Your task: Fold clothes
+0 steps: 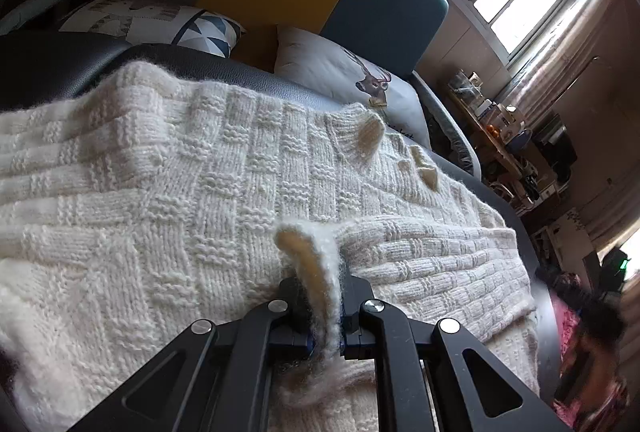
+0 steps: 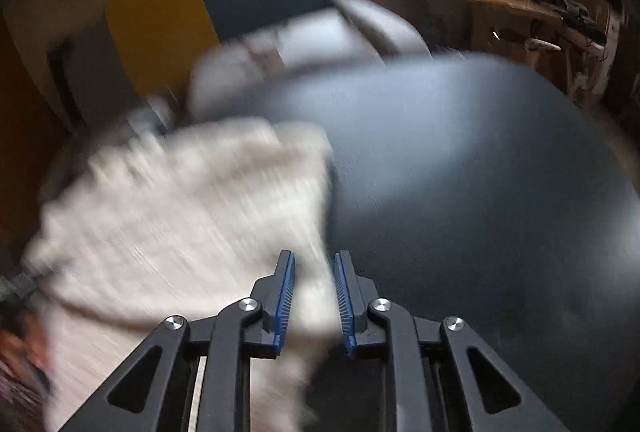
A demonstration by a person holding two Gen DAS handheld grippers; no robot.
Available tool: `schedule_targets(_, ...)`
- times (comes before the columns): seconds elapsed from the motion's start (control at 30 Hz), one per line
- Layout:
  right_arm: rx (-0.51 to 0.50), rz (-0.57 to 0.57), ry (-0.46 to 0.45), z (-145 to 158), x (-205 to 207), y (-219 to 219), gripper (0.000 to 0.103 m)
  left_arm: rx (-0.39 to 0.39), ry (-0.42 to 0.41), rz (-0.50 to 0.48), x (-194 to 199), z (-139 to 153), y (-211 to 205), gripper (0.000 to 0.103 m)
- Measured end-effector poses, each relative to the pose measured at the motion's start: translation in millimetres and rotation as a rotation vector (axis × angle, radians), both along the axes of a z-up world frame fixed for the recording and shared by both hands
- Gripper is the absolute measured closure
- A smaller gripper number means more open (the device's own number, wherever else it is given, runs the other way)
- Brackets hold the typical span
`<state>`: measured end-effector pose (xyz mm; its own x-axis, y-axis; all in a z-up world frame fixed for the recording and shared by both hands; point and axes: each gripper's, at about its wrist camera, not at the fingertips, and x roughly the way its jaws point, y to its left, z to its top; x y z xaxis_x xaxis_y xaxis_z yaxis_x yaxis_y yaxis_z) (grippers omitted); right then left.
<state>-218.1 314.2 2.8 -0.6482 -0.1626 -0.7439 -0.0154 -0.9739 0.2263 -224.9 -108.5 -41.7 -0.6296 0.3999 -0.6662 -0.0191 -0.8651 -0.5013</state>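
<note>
While my left gripper sits low over the cream knitted sweater, its jaws are clamped tight on an upright fold of the knit, fuzz squeezed between the pads. That sweater lies spread across the dark desk, with a deer-print pillow beyond its far edge. Over on the right, the picture is smeared; my right gripper has its jaws apart, blue pads showing, with the sweater's edge running between them, apparently unpinched, bare desk alongside.
</note>
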Motion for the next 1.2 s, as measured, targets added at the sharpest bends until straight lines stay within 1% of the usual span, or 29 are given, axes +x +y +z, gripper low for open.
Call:
schedule_targets(0.07,-0.025,0.009,0.018,12,-10,0,0.084,0.000,0.001,0.001,1,0,0,0.093)
schedule_targets(0.1,0.017,0.034,-0.006,12,-27,-8,0.084,0.002,0.001,0.001,1,-1,0,0.093)
schedule_targets(0.23,0.101,0.098,-0.083,-10,-66,-27,0.084,0.014,0.003,0.002,2,-2,-2,0.093)
schedule_targets(0.3,0.137,0.100,-0.091,-22,-80,-33,0.084,0.024,0.003,0.002,3,-4,-3,0.093)
schedule_targets(0.33,0.160,0.093,-0.085,-25,-82,-32,0.086,0.027,0.004,0.002,3,-4,-4,0.093)
schedule_targets(0.4,0.201,0.070,-0.067,-28,-86,-32,0.087,0.030,0.005,0.002,3,-4,-4,0.093)
schedule_targets(0.53,0.237,0.002,-0.039,-37,-84,-33,0.087,0.032,0.005,0.003,3,-5,-4,0.093)
schedule_targets(0.67,0.163,-0.041,-0.049,-29,-82,-25,0.087,0.036,0.005,0.003,4,-5,-4,0.093)
schedule_targets(0.7,0.122,-0.051,-0.040,-22,-74,-22,0.087,0.037,0.005,0.003,4,-5,-4,0.093)
schedule_targets(0.77,0.035,-0.036,0.019,-8,-51,-24,0.087,0.042,0.004,0.005,3,-5,-5,0.093)
schedule_targets(0.83,0.026,-0.004,0.028,-3,-28,-33,0.087,0.041,0.002,0.006,3,-5,-4,0.093)
schedule_targets(0.87,0.022,0.013,0.008,-4,-20,-38,0.087,0.037,0.001,0.006,3,-5,-4,0.093)
schedule_targets(0.97,-0.030,0.078,-0.045,-16,-2,-59,0.087,0.026,-0.005,0.008,2,-2,-2,0.093)
schedule_targets(1.03,0.020,0.093,-0.070,-24,7,-74,0.087,0.004,-0.013,0.007,1,1,0,0.092)
schedule_targets(1.07,0.076,0.091,-0.072,-28,10,-81,0.086,-0.009,-0.017,0.006,0,3,1,0.092)
schedule_targets(1.1,0.122,0.093,-0.056,-30,12,-87,0.087,-0.023,-0.023,0.004,0,5,1,0.092)
schedule_targets(1.17,0.163,0.090,-0.048,-33,13,-91,0.086,-0.022,-0.040,0.000,-1,7,-3,0.091)
schedule_targets(1.2,0.164,0.085,-0.045,-34,13,-91,0.086,-0.021,-0.048,-0.001,-1,8,-5,0.090)
